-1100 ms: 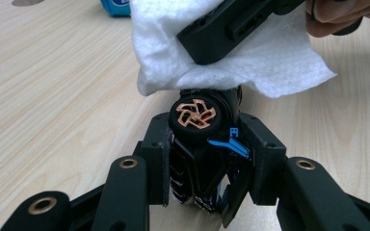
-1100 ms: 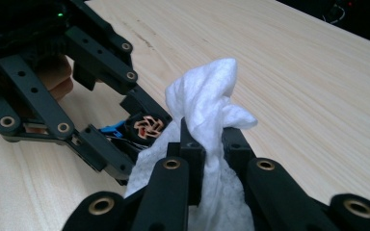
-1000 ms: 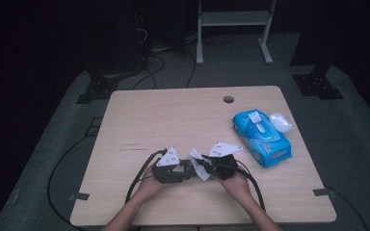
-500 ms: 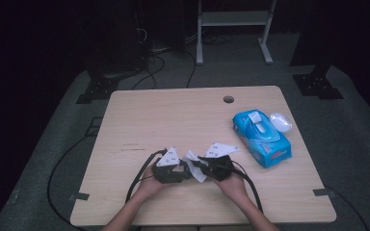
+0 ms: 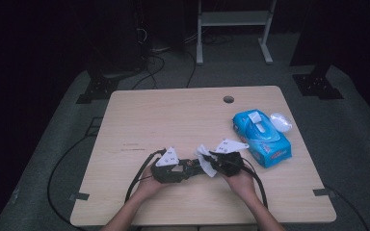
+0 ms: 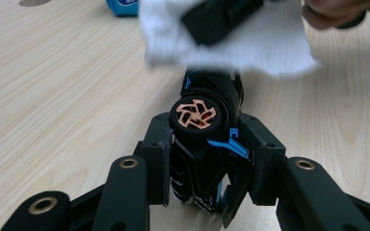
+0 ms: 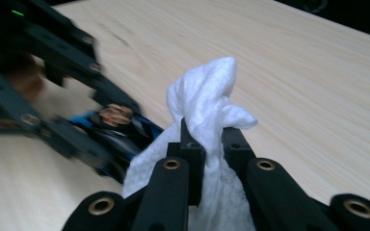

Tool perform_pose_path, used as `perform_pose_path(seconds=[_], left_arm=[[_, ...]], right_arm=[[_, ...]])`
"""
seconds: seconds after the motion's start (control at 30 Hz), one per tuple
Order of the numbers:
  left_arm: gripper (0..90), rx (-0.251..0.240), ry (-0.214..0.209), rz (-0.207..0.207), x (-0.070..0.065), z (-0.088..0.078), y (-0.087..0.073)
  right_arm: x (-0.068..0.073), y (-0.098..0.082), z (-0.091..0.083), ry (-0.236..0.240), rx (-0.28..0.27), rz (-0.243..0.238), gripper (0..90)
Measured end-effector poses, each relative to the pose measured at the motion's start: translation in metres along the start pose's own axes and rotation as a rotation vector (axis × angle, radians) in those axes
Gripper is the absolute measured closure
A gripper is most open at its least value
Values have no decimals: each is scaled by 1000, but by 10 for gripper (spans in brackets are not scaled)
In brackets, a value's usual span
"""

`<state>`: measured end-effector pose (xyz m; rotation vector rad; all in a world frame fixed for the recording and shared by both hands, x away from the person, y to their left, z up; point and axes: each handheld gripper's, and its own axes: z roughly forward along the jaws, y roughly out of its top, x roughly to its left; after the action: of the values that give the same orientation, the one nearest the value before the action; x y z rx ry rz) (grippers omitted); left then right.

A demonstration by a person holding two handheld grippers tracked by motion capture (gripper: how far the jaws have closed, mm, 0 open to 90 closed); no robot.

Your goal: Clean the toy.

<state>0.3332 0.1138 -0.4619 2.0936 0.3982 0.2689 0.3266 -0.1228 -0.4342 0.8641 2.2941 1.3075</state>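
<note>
The step in hand looks like wiping a toy car clean. The left gripper [image 6: 207, 192] has its jaws clamped on the car [image 6: 204, 125], black with blue trim and a copper-spoked wheel facing up, held near the table's front edge. The right gripper [image 7: 209, 139] has its jaws clamped on a bunched white wipe [image 7: 207, 96], which touches the car's far end. Next, I judge, the wipe must rub along the body while the left grip keeps steady. The table [image 5: 173, 115] is pale wood; behind and to the right of the car lies a blue wipe pack [image 5: 262, 137]. Around it, dark floor, cables and stand legs.
</note>
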Motion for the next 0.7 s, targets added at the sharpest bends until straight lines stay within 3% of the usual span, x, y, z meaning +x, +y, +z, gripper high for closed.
perform_pose_path(seconds=[0.13, 0.2, 0.27, 0.4, 0.5, 0.6, 0.7], left_arm=[[598, -3, -3, -5, 0, 0, 0], [598, -5, -5, -10, 1, -1, -1], [599, -6, -4, -8, 1, -1, -2], [597, -9, -7, -13, 1, 1, -1], [598, -8, -8, -13, 1, 1, -1], [598, -4, -5, -4, 0, 0, -1], [599, -2, -6, 1, 2, -2, -2]], right_arm=[[24, 7, 13, 96, -11, -26, 826], [32, 10, 18, 109, -8, -63, 826], [31, 10, 18, 100, -5, -73, 826], [25, 9, 16, 85, -7, -21, 827], [33, 9, 19, 137, -14, -32, 826], [33, 10, 17, 129, -7, -60, 827], [18, 6, 6, 21, 10, -84, 827]])
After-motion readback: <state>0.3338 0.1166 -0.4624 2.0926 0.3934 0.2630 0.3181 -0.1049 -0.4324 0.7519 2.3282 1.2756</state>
